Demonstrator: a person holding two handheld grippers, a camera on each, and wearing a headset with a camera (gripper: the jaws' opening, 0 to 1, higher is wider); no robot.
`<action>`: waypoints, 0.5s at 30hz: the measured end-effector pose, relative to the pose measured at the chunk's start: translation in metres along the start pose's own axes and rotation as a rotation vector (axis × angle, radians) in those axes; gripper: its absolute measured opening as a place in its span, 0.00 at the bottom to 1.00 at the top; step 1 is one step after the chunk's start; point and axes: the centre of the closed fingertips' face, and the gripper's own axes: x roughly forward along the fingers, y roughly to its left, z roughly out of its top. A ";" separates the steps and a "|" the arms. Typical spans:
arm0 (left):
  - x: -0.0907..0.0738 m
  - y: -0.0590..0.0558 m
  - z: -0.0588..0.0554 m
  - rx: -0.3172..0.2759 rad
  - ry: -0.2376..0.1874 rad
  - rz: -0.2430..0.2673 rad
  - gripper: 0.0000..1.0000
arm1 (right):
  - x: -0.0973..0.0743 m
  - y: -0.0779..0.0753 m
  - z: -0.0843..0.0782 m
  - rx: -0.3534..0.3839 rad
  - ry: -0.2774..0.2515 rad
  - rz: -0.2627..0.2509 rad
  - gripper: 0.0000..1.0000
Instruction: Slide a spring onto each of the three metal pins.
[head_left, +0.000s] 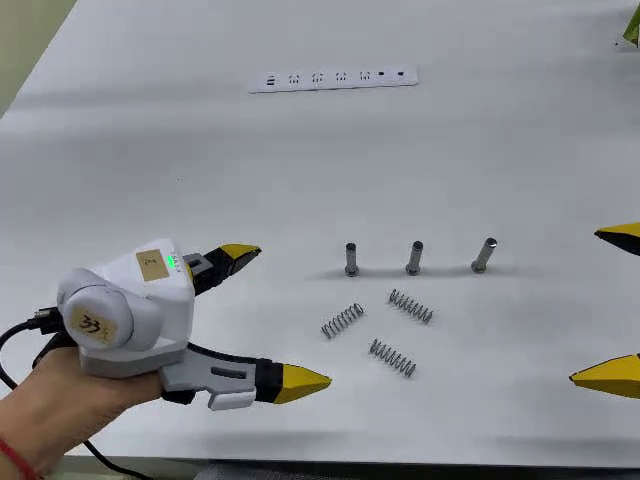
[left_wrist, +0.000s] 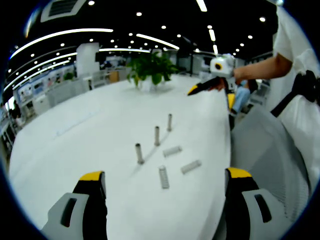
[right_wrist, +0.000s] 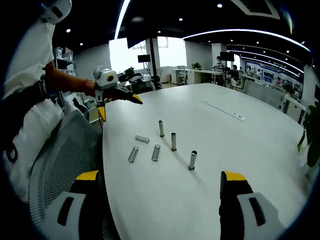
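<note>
Three short metal pins stand upright in a row on the white table: left pin (head_left: 351, 259), middle pin (head_left: 415, 257), right pin (head_left: 484, 254). In front of them lie three loose springs (head_left: 343, 320) (head_left: 411, 306) (head_left: 392, 357), none on a pin. My left gripper (head_left: 275, 315) hovers open to the left of the springs, nothing between its yellow-tipped jaws. At the right edge my right gripper (head_left: 612, 305) is open too and holds nothing. The left gripper view looks along the pins (left_wrist: 157, 135) and springs (left_wrist: 190, 166); the right gripper view shows them from the other side (right_wrist: 173, 141).
A white power strip (head_left: 332, 77) lies flat at the far side of the table. The table's near edge runs just below the left gripper. A grey mesh chair (right_wrist: 60, 165) stands beside the table, and a potted plant (left_wrist: 152, 70) sits at its far end.
</note>
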 end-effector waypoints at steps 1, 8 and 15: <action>0.000 0.001 0.000 0.002 0.003 0.001 0.97 | 0.000 0.001 0.000 -0.002 0.000 0.003 0.99; 0.006 0.005 -0.006 -0.006 0.059 0.006 0.94 | -0.002 0.003 -0.003 0.005 -0.006 0.010 0.99; 0.019 0.004 -0.014 -0.021 0.156 -0.004 0.74 | -0.004 0.003 -0.009 0.010 -0.004 0.008 0.99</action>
